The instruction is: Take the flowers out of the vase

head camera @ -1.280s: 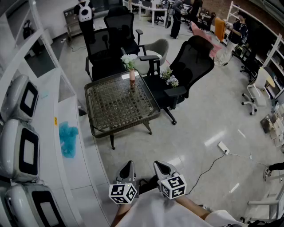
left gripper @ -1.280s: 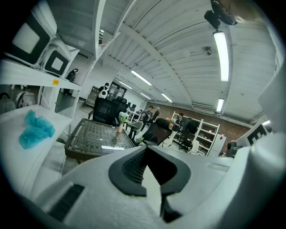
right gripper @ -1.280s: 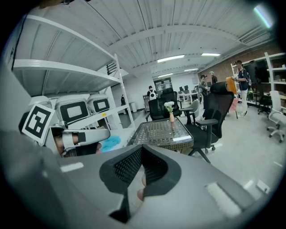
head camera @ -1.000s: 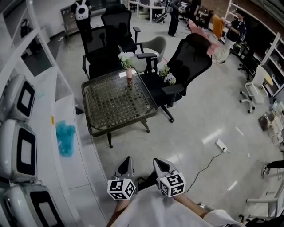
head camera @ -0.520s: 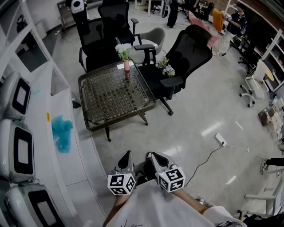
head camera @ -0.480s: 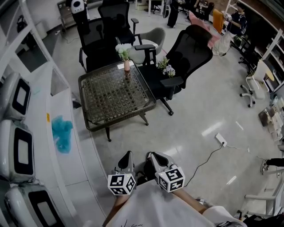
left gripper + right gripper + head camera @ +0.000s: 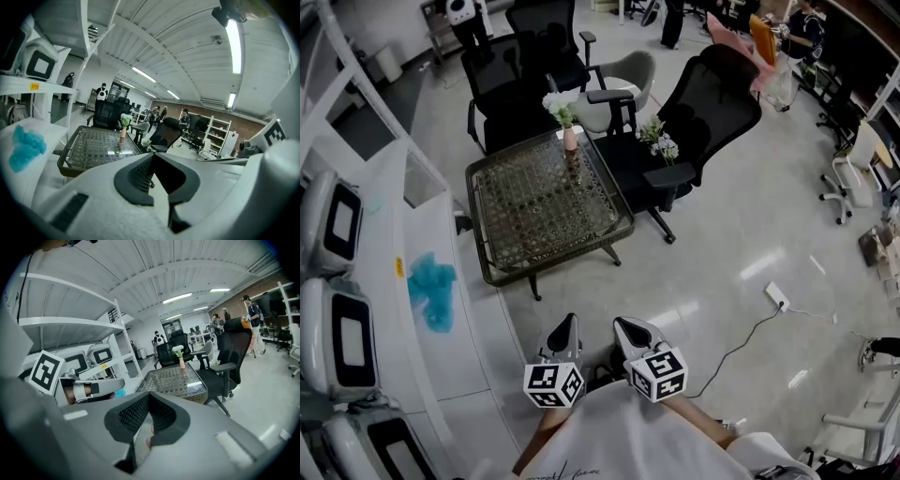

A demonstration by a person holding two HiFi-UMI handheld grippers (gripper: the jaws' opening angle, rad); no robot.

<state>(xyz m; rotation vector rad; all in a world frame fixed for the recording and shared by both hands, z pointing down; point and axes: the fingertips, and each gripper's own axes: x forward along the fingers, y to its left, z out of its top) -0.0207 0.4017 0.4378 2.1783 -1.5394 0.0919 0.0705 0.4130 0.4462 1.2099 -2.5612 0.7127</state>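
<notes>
A small pink vase [image 7: 570,139] with white flowers [image 7: 558,103] stands at the far edge of a glass-topped wicker table [image 7: 553,262]. A second bunch of flowers [image 7: 661,142] lies on a black chair seat to the table's right. My left gripper [image 7: 565,330] and right gripper [image 7: 628,330] hang side by side low in the head view, well short of the table. Both are shut with nothing in them. The left gripper view shows its closed tips [image 7: 152,154] with the vase [image 7: 123,132] far ahead. The right gripper view shows its closed tips [image 7: 149,393] and the vase [image 7: 182,363].
Black office chairs [image 7: 703,112] stand behind and to the right of the table. A white counter with a blue cloth [image 7: 431,291] and white machines [image 7: 337,225] runs along the left. A power strip with a cable [image 7: 776,296] lies on the floor at right.
The whole view has shifted as the person steps toward the table, which looks slightly nearer. Both grippers stay shut and keep their place low in the view.
</notes>
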